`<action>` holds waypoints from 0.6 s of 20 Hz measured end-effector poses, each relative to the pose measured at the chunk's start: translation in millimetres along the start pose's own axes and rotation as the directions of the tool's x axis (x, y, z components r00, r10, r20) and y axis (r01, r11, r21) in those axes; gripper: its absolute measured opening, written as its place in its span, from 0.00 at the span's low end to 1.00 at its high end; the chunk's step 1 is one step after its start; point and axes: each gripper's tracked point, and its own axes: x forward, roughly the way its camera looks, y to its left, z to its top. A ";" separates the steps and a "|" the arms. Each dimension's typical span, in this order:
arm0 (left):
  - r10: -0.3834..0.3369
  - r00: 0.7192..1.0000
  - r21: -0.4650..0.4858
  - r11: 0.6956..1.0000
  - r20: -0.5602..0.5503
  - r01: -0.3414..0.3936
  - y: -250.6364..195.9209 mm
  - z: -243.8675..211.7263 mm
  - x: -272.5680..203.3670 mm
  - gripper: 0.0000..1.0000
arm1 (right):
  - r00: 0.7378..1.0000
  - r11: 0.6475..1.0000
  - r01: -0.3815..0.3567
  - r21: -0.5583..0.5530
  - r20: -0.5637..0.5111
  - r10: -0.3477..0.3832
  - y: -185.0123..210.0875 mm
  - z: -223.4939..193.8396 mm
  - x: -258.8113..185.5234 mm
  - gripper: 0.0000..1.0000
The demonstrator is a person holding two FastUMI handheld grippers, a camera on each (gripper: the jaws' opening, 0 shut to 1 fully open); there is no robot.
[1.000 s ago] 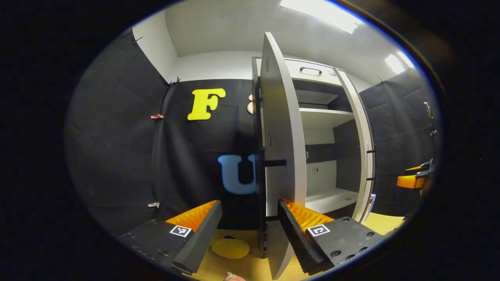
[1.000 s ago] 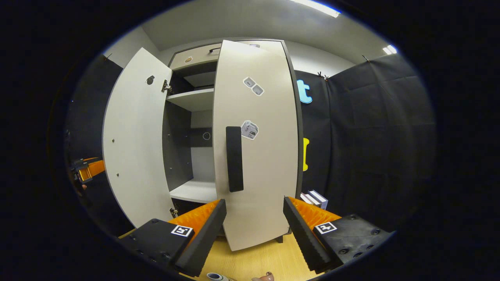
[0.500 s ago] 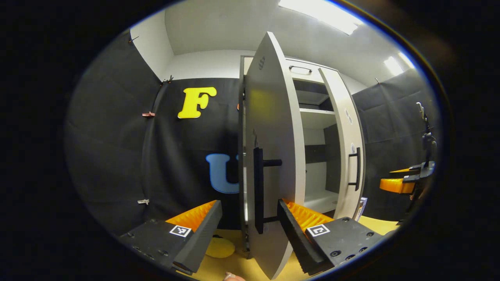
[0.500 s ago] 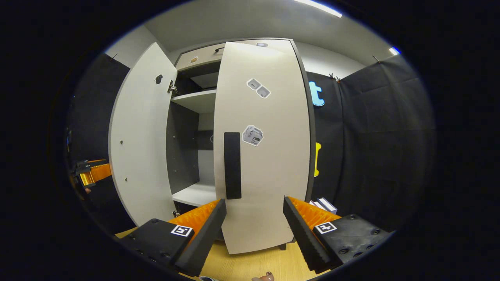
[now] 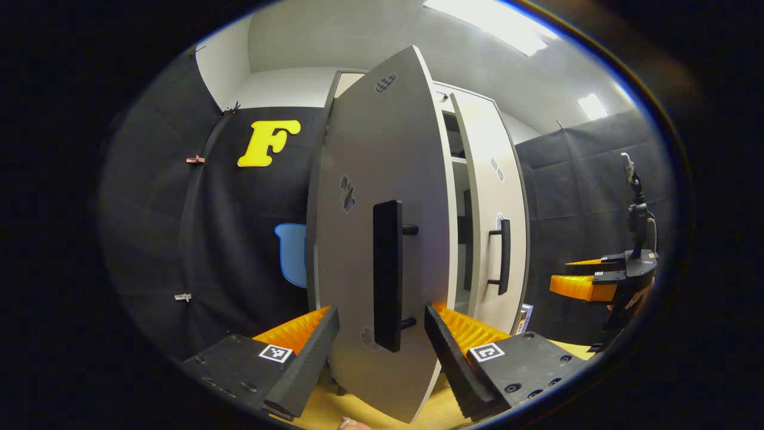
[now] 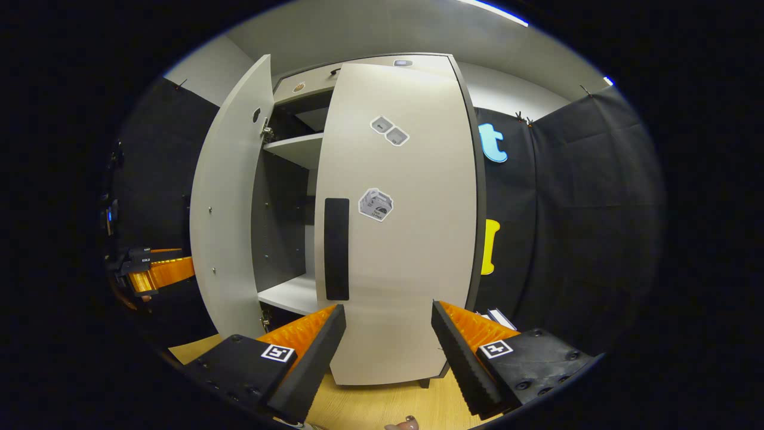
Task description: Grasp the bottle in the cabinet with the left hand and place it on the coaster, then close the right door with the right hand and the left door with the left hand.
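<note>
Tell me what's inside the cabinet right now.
Through the gap between the left door and the right door, the cabinet shows an upper shelf and a lower shelf, both bare where visible. The right door covers the rest.

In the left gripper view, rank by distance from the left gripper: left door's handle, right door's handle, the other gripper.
1. Left door's handle, just ahead, between the fingers.
2. Right door's handle, farther in, right of centre.
3. Right gripper, far right edge; only roughly comparable with item 2.
</note>
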 end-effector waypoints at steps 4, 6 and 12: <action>-0.044 0.999 0.011 0.999 -0.025 0.044 -27.1 -12.9 22.8 0.93 | 1.000 1.000 0.011 -0.007 -0.003 -0.011 -9.1 -0.6 -5.8 0.97; -0.052 0.998 0.006 0.999 -0.036 0.052 -34.3 -15.8 22.9 0.93 | 1.000 1.000 0.028 -0.009 0.000 -0.028 -16.0 1.3 -10.8 0.98; -0.052 0.997 0.025 0.998 -0.063 0.054 -31.8 -18.6 3.4 0.93 | 0.999 0.999 0.032 0.008 0.015 -0.032 -12.5 5.7 -18.1 0.97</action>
